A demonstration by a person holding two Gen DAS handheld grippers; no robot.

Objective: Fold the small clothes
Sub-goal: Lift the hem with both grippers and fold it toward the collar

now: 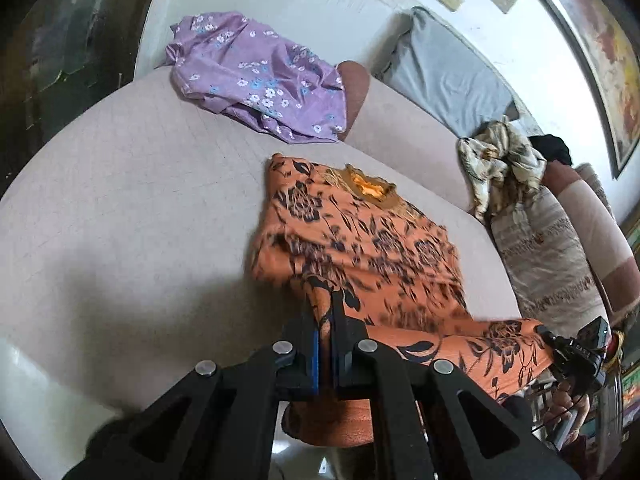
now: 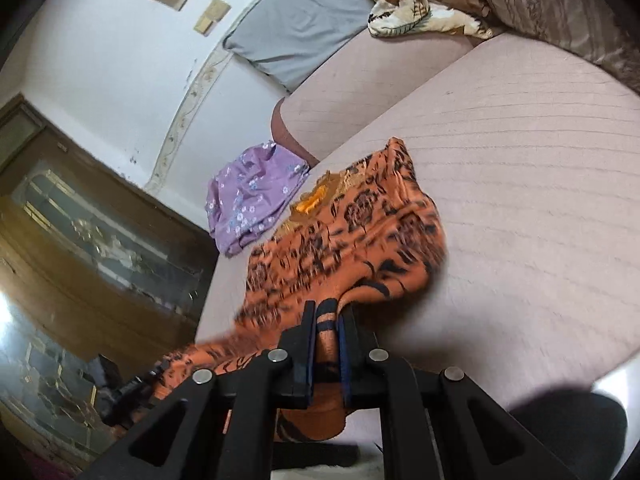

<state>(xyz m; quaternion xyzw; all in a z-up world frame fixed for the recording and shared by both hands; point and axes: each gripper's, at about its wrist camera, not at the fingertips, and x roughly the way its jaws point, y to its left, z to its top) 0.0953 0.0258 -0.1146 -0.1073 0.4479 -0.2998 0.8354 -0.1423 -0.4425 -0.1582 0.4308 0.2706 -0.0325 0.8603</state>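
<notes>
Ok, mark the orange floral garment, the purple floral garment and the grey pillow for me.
orange floral garment [image 1: 360, 236]: left wrist view, middle of its printed body.
purple floral garment [image 1: 260, 80]: left wrist view, centre of the crumpled cloth.
grey pillow [image 2: 304, 20]: right wrist view, its flat front face.

Orange garment with black floral print lies partly on pale cushion, near hem lifted, bunched.
</notes>
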